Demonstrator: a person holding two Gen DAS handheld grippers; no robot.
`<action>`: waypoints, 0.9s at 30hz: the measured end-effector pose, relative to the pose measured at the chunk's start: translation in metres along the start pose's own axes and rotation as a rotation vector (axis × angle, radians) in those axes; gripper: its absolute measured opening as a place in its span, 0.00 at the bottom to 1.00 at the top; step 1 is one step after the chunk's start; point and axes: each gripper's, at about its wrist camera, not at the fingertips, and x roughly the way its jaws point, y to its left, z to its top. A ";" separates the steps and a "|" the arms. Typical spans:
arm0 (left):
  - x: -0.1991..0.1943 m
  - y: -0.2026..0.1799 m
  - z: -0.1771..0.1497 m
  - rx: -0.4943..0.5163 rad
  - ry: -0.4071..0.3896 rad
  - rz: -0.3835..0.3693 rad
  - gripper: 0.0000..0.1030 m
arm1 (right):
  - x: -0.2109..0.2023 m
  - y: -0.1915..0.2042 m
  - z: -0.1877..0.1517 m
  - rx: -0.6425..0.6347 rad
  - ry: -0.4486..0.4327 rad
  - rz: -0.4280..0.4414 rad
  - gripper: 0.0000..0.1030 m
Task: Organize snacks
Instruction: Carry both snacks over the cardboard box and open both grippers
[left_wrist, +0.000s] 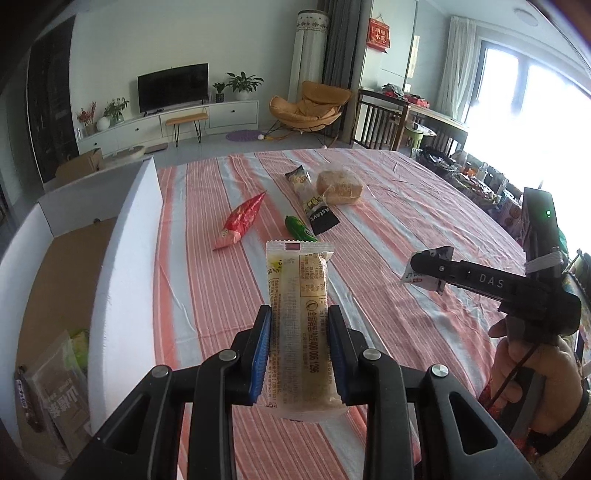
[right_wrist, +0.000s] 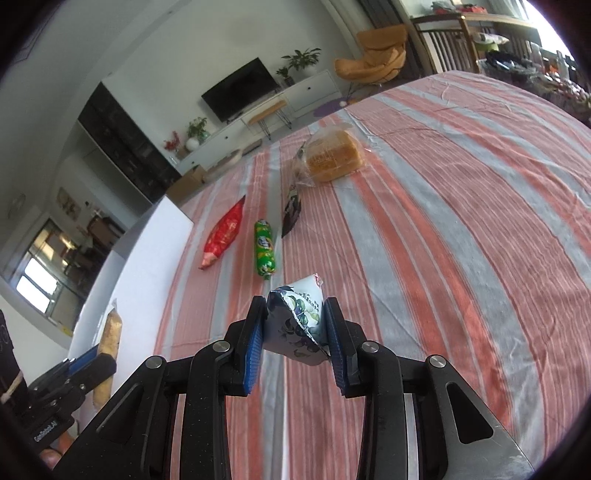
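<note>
My left gripper (left_wrist: 300, 314) is shut on a long beige snack bar packet (left_wrist: 295, 280), held upright above the striped tablecloth (left_wrist: 406, 206). Seen from the right wrist, it is at the lower left (right_wrist: 85, 363) with the beige bar (right_wrist: 110, 332) beside the box wall. My right gripper (right_wrist: 295, 314) is shut on a crumpled white-and-blue packet (right_wrist: 301, 295), just above the cloth. In the left wrist view it (left_wrist: 432, 269) comes in from the right. A red packet (left_wrist: 243, 221), a green sausage stick (left_wrist: 299, 229), a long black packet (left_wrist: 314, 206) and wrapped bread (left_wrist: 340, 186) lie farther away.
A white-walled box (left_wrist: 125, 240) with a cardboard floor stands at the table's left and holds a few packets (left_wrist: 59, 387). A person's hand (left_wrist: 517, 354) grips the right tool. More bagged goods (left_wrist: 476, 181) crowd the far right beside the table.
</note>
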 end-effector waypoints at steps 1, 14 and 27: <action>-0.002 0.001 0.001 0.003 -0.001 0.011 0.28 | -0.001 0.003 0.000 0.002 0.001 0.007 0.32; -0.017 0.015 0.001 -0.001 -0.011 0.054 0.28 | -0.011 0.044 -0.005 -0.046 0.030 0.056 0.32; -0.130 0.097 0.010 -0.166 -0.135 0.005 0.28 | -0.020 0.172 -0.019 -0.173 0.102 0.263 0.32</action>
